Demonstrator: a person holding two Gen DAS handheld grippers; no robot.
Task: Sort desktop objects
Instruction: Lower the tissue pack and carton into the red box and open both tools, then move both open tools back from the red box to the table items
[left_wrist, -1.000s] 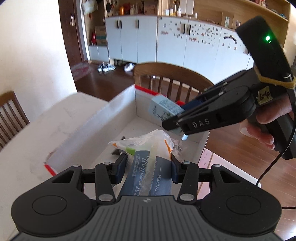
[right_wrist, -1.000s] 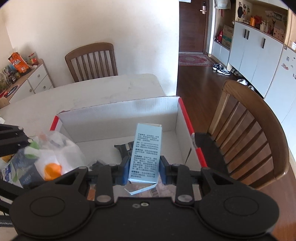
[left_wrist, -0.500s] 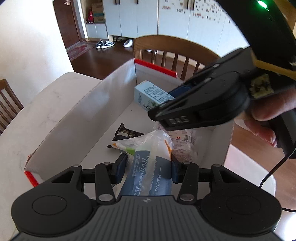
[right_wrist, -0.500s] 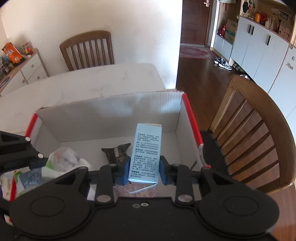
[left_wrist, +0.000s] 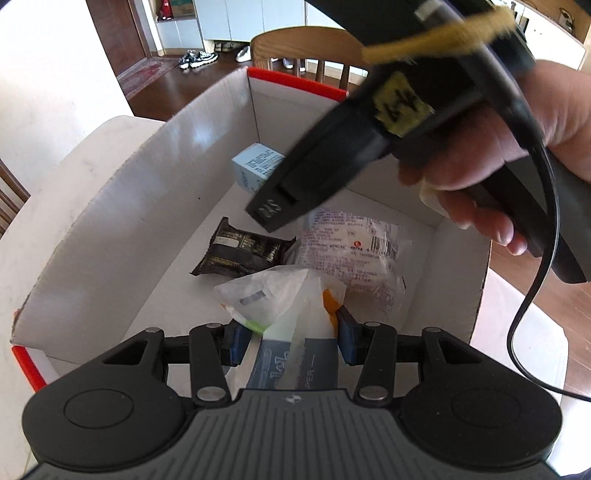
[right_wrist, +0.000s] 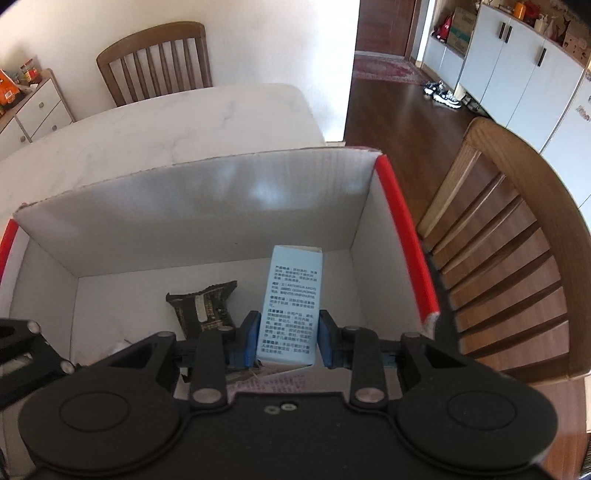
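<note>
A white cardboard box (left_wrist: 110, 206) with red rim strips stands on the table. My left gripper (left_wrist: 288, 341) is shut on a tissue pack (left_wrist: 291, 325) in clear wrap, held over the box's near edge. My right gripper (right_wrist: 288, 341) is shut on a pale blue carton (right_wrist: 291, 302), lowered inside the box (right_wrist: 184, 214) near its right wall. In the left wrist view the carton (left_wrist: 255, 166) shows behind the right gripper's body, which a hand holds. A dark snack wrapper (left_wrist: 240, 254) and a white printed packet (left_wrist: 354, 251) lie on the box floor.
A wooden chair (right_wrist: 517, 240) stands just right of the box. Another chair (right_wrist: 155, 59) is at the table's far side. The white table (right_wrist: 166, 125) extends behind the box. A black cable (left_wrist: 535, 295) hangs from the right gripper.
Both grippers have sunk towards the box with their loads. The blue carton now sits lower inside the box, and the tissue pack has come over the box's near edge.
</note>
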